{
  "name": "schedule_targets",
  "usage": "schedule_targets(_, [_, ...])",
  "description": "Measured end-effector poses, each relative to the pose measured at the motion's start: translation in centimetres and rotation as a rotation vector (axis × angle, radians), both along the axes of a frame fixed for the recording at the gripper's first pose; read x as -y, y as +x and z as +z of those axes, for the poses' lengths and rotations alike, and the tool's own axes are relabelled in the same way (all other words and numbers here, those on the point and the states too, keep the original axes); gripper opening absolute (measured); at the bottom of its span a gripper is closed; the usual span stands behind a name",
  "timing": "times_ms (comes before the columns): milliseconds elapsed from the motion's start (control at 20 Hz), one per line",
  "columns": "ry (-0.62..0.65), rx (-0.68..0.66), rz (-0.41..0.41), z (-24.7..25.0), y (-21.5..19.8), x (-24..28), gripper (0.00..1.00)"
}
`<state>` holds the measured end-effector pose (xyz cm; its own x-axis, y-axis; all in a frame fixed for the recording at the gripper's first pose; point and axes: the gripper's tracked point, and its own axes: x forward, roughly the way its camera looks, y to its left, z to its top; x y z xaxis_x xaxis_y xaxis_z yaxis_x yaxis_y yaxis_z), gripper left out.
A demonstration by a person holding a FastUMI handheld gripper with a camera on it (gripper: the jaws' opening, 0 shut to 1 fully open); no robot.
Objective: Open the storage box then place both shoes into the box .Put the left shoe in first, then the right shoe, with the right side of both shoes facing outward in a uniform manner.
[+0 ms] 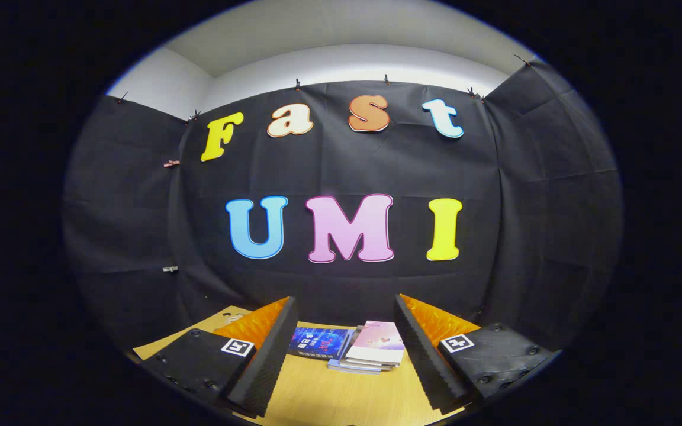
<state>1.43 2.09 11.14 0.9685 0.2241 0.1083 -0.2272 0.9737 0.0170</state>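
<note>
Gripper (344, 349) fingers spread wide at the lower middle of the frame, holding and touching nothing, above the wooden desk (317, 396); books (353, 349) lie stacked just beyond them.

Wooden table (317, 396), stack of books (370, 352) near black cloth wall (347, 284)

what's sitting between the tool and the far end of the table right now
The tool is open, its fingers spread and holding nothing. Just ahead, between and beyond the fingers, lies a pile of books on the wooden table, close to the black cloth wall. They lie straight ahead of the tool.
</note>
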Motion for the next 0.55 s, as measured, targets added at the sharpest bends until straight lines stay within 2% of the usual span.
schedule_targets(200, [-0.010, -0.074, -0.110, -3.2, -0.1, 0.1, 0.98])
schedule_targets(300, [-0.041, -0.062, -0.151, -3.4, -0.4, 0.0, 0.98])
schedule_targets(550, [0.033, -0.001, -0.165, -2.4, -2.0, -2.0, 0.98])
